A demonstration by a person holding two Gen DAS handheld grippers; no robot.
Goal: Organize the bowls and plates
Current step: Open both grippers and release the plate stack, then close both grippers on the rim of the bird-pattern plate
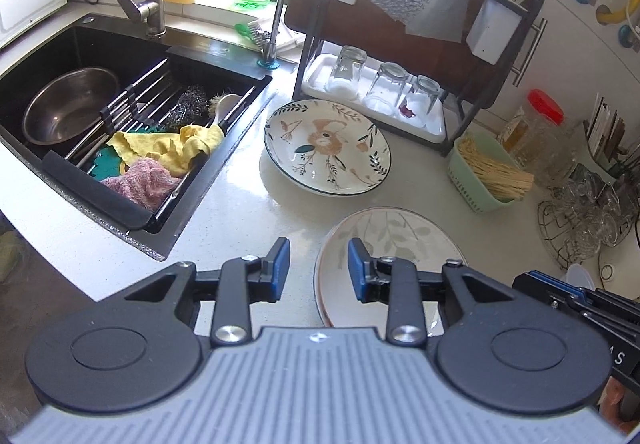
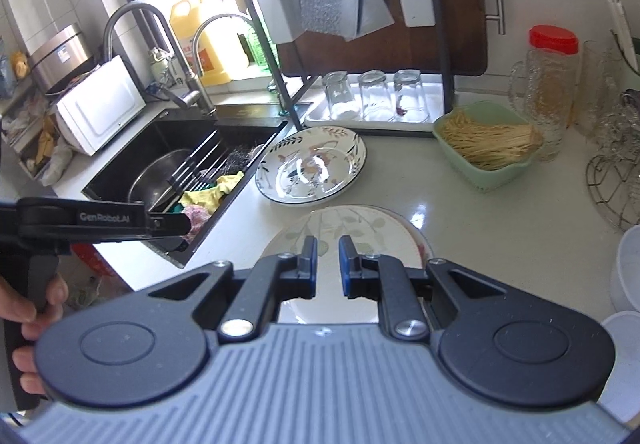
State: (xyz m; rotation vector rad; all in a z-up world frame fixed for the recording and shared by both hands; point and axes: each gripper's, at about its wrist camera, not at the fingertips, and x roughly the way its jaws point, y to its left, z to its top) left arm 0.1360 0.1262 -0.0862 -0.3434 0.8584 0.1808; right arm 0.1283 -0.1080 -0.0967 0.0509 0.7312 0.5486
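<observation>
Looking down my left tongs [image 1: 319, 269], I see them standing apart with nothing between, over the tabletop [image 1: 240, 212] at the near rim of the leaf-patterned plate [image 1: 394, 234]. My right tongs [image 2: 328, 266] sit nearly together, empty, above that same plate [image 2: 352, 224]. Just beyond it lies the flowered plate [image 1: 326, 146], close to the dish rack [image 1: 400, 44] with three upturned glasses [image 1: 386, 88] on its white tray. A black sink [image 1: 80, 44] holding a steel bowl [image 1: 70, 110] and cloths lies to the left; a green basket [image 1: 480, 180] of sticks sits right.
</observation>
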